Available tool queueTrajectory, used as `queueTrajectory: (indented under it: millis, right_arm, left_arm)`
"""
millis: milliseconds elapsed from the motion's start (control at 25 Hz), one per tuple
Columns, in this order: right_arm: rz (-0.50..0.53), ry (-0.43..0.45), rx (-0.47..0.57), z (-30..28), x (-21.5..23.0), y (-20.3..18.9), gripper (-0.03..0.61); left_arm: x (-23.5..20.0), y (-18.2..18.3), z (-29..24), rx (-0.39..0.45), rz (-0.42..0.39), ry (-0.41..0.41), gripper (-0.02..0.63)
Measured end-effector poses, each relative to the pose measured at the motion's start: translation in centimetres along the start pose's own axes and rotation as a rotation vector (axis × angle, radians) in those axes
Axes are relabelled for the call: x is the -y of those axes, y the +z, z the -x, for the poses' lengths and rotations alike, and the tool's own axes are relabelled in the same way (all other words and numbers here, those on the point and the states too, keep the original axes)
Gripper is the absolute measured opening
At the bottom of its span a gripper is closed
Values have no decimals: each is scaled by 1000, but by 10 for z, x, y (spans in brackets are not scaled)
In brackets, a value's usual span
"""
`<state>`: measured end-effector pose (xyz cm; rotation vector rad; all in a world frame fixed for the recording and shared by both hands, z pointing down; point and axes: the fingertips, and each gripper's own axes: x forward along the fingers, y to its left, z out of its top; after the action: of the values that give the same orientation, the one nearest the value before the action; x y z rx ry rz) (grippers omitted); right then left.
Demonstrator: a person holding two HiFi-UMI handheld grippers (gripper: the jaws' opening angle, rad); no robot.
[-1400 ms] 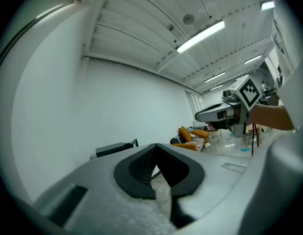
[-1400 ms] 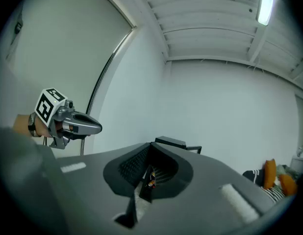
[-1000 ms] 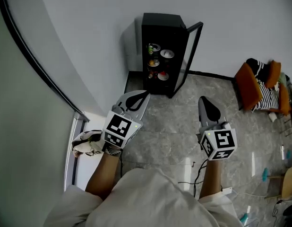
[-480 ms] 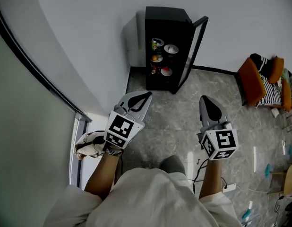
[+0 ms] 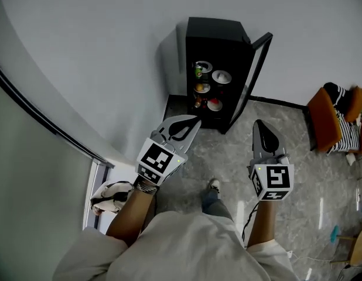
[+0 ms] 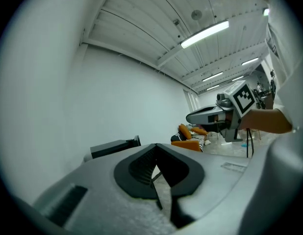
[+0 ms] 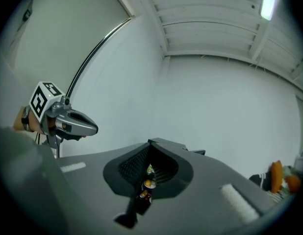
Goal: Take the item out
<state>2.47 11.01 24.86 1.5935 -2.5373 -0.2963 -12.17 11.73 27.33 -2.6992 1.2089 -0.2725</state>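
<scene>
A black mini fridge stands against the white wall, its glass door swung open to the right. On its shelves I see a green can, a white lidded bowl, an orange item and a red-and-white bowl. My left gripper is shut and empty, its tip just short of the fridge's bottom front. My right gripper is shut and empty, below the door's lower edge. Through the right gripper's narrow slit the shelf items show. The left gripper points past the fridge.
An orange chair with a striped cloth stands at the right. A black-and-white bag lies by the left wall under a dark rail. A cable runs on the grey stone floor. The person's shoe is between the grippers.
The person has stepped toward the fridge, which now sits nearer and larger in the head view. Both grippers came closer to it, still shut. A shoe has come into view.
</scene>
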Motion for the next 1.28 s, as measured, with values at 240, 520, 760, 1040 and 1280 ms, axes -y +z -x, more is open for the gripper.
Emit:
queueTrajectory:
  millis: [240,520,760,1040,1280]
  right_arm:
    - [-58,41,21,-90,65,4,8]
    - [-103,68,-23,-159,119,-13,8]
    - [-135,88,-55,-205,146,-29,8]
    - [-151,111,-87,-251,180,-55,8]
    - [-190,59,-115,-286,195,-68,8]
  left_arm:
    - [-57,15,-88,-13,-23,27,5]
    - [-100,9,-168,-68,-4,31,5]
    - [-129,-1,-217,-96,-7,24,5]
    - [-156,-19,-277,-117,-42,15,17]
    - [-180,-34,-314,-142,-84,-42,20]
